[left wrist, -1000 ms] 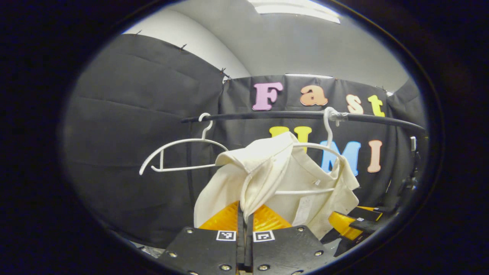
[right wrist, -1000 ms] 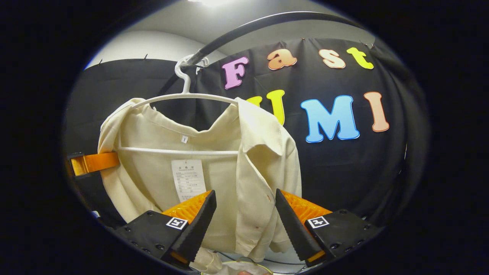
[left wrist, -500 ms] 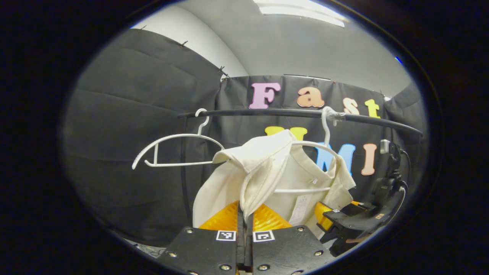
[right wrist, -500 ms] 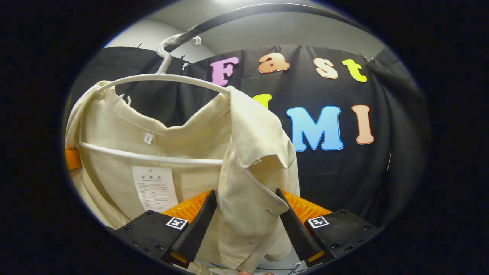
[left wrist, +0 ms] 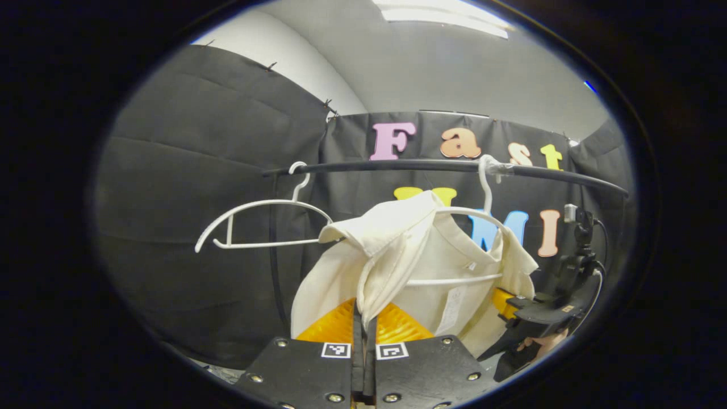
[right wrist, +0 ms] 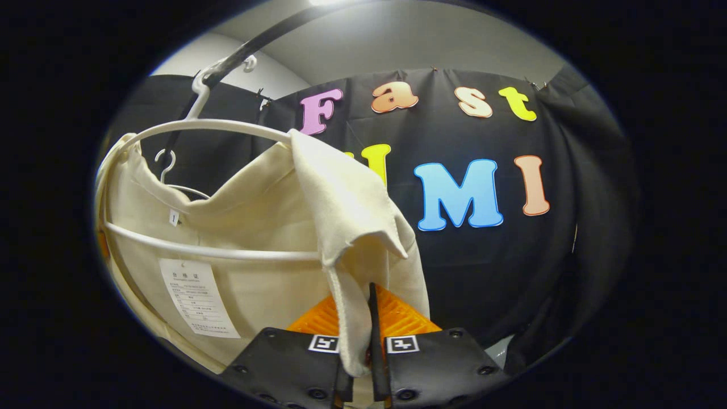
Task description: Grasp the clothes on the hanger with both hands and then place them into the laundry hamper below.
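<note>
A cream shirt (left wrist: pixel 437 267) hangs on a white hanger (left wrist: pixel 483 213) from a black rail (left wrist: pixel 397 166). In the left gripper view my left gripper (left wrist: pixel 363 318) is shut on a fold of the shirt's left shoulder. In the right gripper view my right gripper (right wrist: pixel 363 335) is shut on the shirt's (right wrist: pixel 272 227) right shoulder flap, just below the hanger's (right wrist: pixel 204 126) arm. The right gripper (left wrist: pixel 534 309) also shows at the shirt's far edge in the left gripper view. The shirt's inner label (right wrist: pixel 196 298) faces the right gripper.
A second, bare white hanger (left wrist: pixel 261 224) hangs on the rail to the left of the shirt. The black cloth wall (left wrist: pixel 193 216) stands close behind the rail. A hand (left wrist: pixel 537 343) holds the right gripper at lower right.
My right gripper moved in and went from open to shut on the shirt's right flap. The left gripper kept its hold and barely moved.
</note>
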`<state>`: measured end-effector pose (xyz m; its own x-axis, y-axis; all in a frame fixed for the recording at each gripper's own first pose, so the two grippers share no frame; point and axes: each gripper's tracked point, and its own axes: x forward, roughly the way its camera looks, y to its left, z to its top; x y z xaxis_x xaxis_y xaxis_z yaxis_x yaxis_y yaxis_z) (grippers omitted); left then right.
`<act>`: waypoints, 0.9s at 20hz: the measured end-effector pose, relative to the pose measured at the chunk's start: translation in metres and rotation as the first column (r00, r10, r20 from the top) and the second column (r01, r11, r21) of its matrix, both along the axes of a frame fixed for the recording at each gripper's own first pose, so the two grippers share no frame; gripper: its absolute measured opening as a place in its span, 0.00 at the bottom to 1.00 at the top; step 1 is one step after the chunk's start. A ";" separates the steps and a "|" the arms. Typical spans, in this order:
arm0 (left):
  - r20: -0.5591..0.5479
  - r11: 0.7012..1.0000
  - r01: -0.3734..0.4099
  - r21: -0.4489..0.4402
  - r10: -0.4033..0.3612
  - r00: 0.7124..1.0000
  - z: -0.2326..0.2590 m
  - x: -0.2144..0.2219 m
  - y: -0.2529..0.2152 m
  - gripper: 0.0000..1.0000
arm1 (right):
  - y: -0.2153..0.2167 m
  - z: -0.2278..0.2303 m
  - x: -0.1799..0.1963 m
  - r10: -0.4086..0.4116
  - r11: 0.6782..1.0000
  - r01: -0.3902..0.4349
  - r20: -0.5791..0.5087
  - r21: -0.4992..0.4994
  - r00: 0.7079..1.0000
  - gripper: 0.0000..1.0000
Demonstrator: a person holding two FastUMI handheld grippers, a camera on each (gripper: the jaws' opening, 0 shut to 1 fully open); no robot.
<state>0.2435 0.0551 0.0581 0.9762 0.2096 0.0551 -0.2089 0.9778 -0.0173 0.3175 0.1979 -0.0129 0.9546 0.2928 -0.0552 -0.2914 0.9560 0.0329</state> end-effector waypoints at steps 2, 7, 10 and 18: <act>0.003 1.000 -0.012 -0.001 0.012 1.000 0.002 0.002 0.006 0.01 | 0.005 0.002 -0.004 0.052 0.998 -0.052 -0.005 0.029 0.999 0.05; 0.044 0.999 -0.033 0.012 0.032 0.998 0.010 -0.001 0.012 0.01 | -0.016 0.027 -0.021 0.012 1.000 -0.012 0.090 -0.002 0.996 0.04; 0.058 0.999 -0.034 0.024 0.033 0.998 0.016 -0.002 0.014 0.01 | -0.027 0.048 -0.014 -0.031 0.999 0.035 0.170 -0.020 0.985 0.01; 0.089 0.999 -0.032 -0.006 0.033 0.996 0.035 -0.010 0.034 0.01 | -0.062 0.066 0.002 -0.117 0.987 0.141 0.263 -0.072 0.958 0.04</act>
